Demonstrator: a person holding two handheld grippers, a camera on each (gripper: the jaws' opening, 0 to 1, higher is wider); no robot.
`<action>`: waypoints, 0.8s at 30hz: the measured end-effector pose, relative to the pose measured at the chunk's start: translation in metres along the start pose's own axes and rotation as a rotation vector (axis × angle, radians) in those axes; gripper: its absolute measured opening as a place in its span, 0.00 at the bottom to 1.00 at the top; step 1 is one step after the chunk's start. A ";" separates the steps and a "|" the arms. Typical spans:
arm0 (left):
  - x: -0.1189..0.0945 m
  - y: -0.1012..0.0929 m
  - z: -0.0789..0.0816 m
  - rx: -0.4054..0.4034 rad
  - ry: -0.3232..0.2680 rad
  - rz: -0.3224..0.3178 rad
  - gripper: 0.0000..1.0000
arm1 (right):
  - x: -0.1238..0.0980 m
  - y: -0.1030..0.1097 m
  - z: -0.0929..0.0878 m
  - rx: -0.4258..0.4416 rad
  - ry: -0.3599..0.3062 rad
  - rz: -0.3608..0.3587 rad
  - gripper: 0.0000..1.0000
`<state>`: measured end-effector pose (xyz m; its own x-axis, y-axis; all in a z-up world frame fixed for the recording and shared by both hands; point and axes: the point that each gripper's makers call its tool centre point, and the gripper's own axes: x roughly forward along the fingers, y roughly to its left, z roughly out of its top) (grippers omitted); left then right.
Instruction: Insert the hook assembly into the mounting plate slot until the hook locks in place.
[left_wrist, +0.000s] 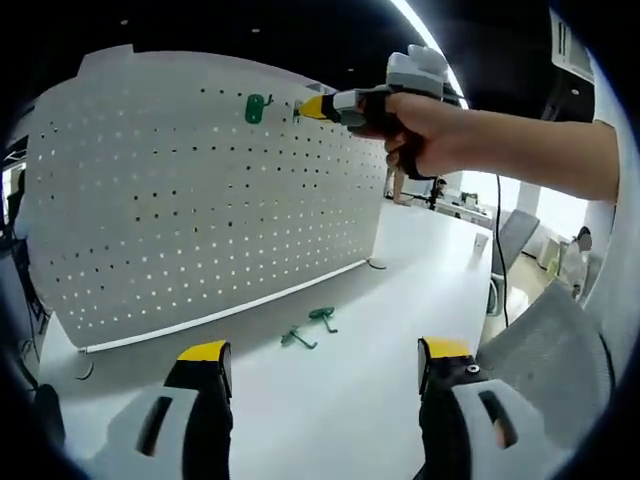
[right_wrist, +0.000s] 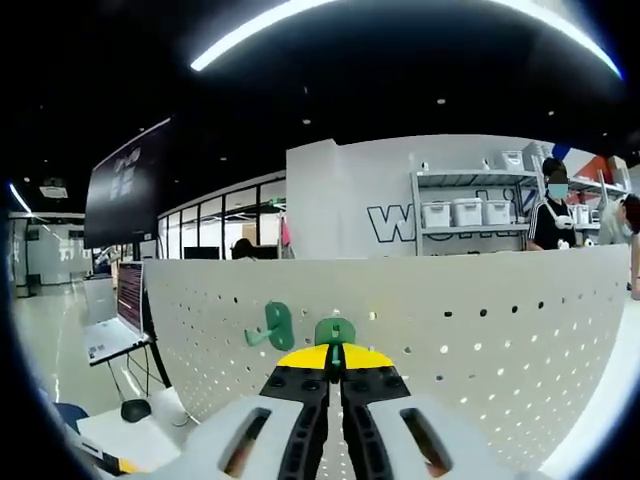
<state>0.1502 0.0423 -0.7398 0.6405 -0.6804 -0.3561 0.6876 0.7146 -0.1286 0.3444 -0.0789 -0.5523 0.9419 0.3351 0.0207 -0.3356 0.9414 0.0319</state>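
Observation:
A white pegboard (left_wrist: 200, 190) stands upright on the white table (left_wrist: 360, 380). One green hook (left_wrist: 256, 108) hangs near its top edge. My right gripper (left_wrist: 312, 107), held in a hand, is pressed to the board just right of that hook, shut on a second green hook (right_wrist: 335, 332). In the right gripper view the mounted green hook (right_wrist: 273, 325) sits left of the held one, against the pegboard (right_wrist: 480, 340). Two more green hooks (left_wrist: 309, 330) lie on the table in front of the board. My left gripper (left_wrist: 325, 355) stands open low over the table, holding nothing.
A person's forearm (left_wrist: 520, 150) crosses the upper right of the left gripper view. A grey chair (left_wrist: 550, 330) stands at the table's right edge. Behind the board are a laptop (right_wrist: 115, 320), shelves with boxes (right_wrist: 465, 212) and people.

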 end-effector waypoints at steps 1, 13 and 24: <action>0.000 0.000 0.000 -0.001 0.001 0.002 0.78 | 0.001 0.000 0.001 0.000 -0.002 0.000 0.00; -0.001 0.001 -0.006 -0.010 0.010 0.003 0.78 | 0.011 -0.002 0.004 -0.028 -0.009 -0.003 0.00; -0.002 0.004 -0.010 -0.018 0.015 0.007 0.77 | 0.013 -0.001 0.004 -0.038 -0.018 -0.007 0.00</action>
<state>0.1485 0.0477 -0.7489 0.6397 -0.6732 -0.3709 0.6769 0.7220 -0.1430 0.3573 -0.0755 -0.5483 0.9439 0.3279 0.0388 -0.3279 0.9447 -0.0057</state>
